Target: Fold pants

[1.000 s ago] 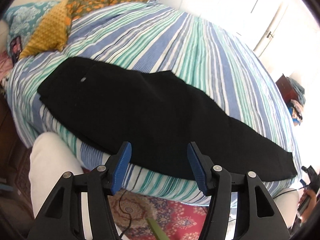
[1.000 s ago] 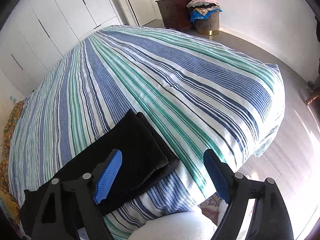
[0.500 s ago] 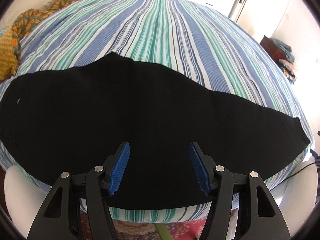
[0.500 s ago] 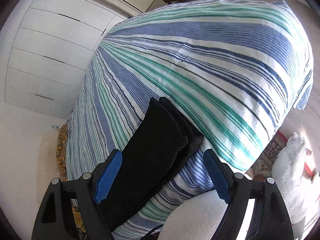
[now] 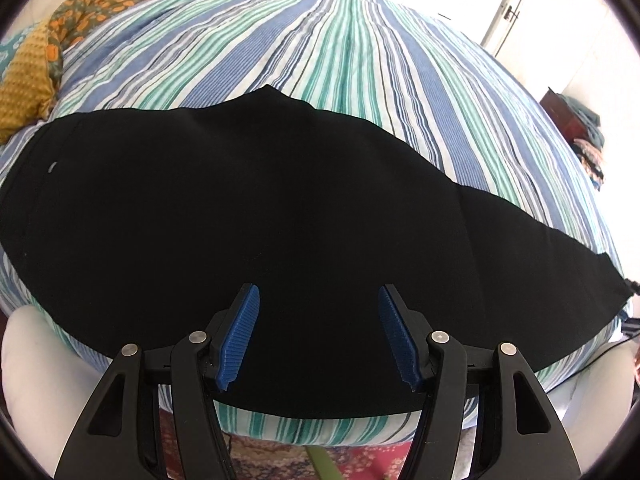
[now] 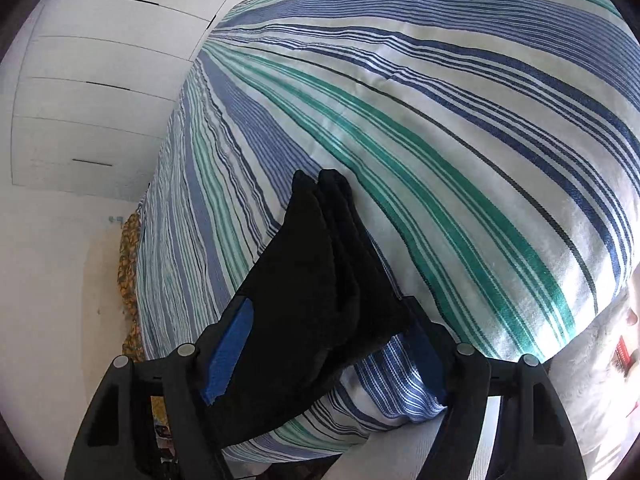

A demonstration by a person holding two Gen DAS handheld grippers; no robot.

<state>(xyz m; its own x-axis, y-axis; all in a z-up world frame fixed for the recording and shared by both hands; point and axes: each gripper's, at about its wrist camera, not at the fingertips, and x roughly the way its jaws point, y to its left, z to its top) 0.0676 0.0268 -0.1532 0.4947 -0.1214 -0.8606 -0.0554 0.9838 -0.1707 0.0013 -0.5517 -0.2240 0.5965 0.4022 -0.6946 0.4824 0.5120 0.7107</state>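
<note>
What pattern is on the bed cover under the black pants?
Stripes in blue, green and white on the bed cover, clearest in the left wrist view, beneath the black pants.

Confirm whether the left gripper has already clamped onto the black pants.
No, the left gripper hangs open above the black pants, nothing pinched between its blue pads.

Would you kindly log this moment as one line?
left tongs: open above pants | right tongs: closing around pants' leg end | bed: striped
</note>
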